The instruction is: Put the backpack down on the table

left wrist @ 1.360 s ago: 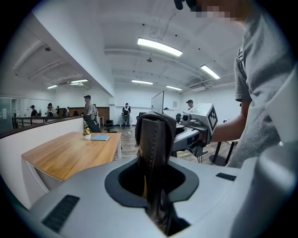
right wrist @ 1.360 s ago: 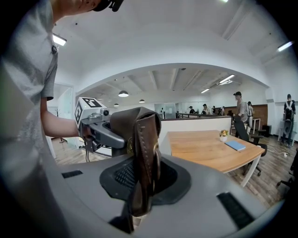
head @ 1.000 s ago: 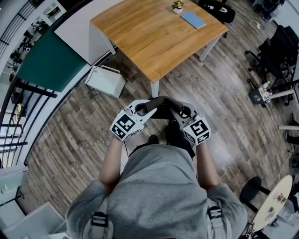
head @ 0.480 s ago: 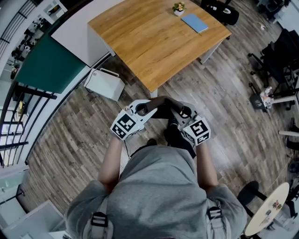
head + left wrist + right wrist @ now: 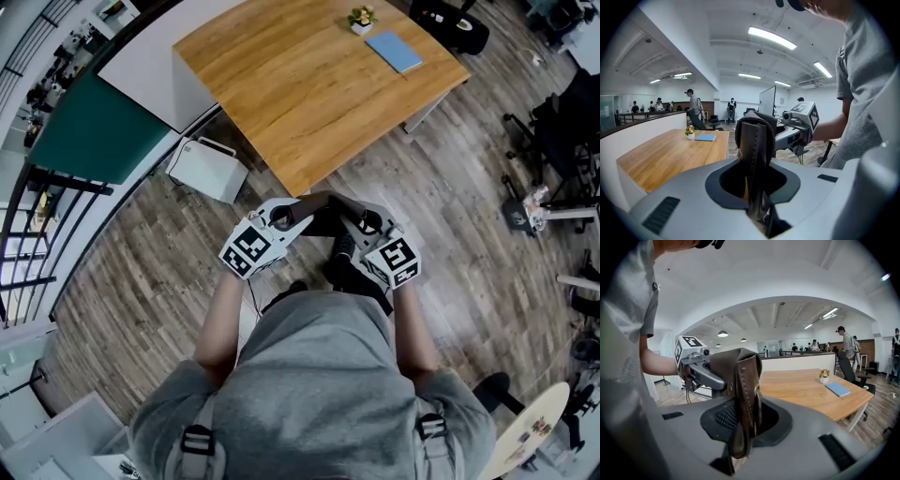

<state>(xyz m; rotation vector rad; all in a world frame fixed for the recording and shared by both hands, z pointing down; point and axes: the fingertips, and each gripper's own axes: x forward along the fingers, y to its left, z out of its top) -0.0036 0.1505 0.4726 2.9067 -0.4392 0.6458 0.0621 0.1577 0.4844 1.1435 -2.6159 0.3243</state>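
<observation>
While each claw is clamped shut on the brown leather strap (image 5: 754, 140) at the top of the backpack (image 5: 349, 274), the bag hangs in the air between the left claw (image 5: 302, 212) and the right claw (image 5: 354, 217). It is close in front of the person and above the wooden floor (image 5: 141, 272). It is just short of the near corner of the bench (image 5: 281, 84) and not over it. So the pickup looks done and the carry is under way, but the setting down has not begun. What remains, as I judge it, is to bring the bag over the bare near part of the bench, away from the potted plant (image 5: 362, 18) and blue book (image 5: 394, 52) at the far edge, then lower and let go.
</observation>
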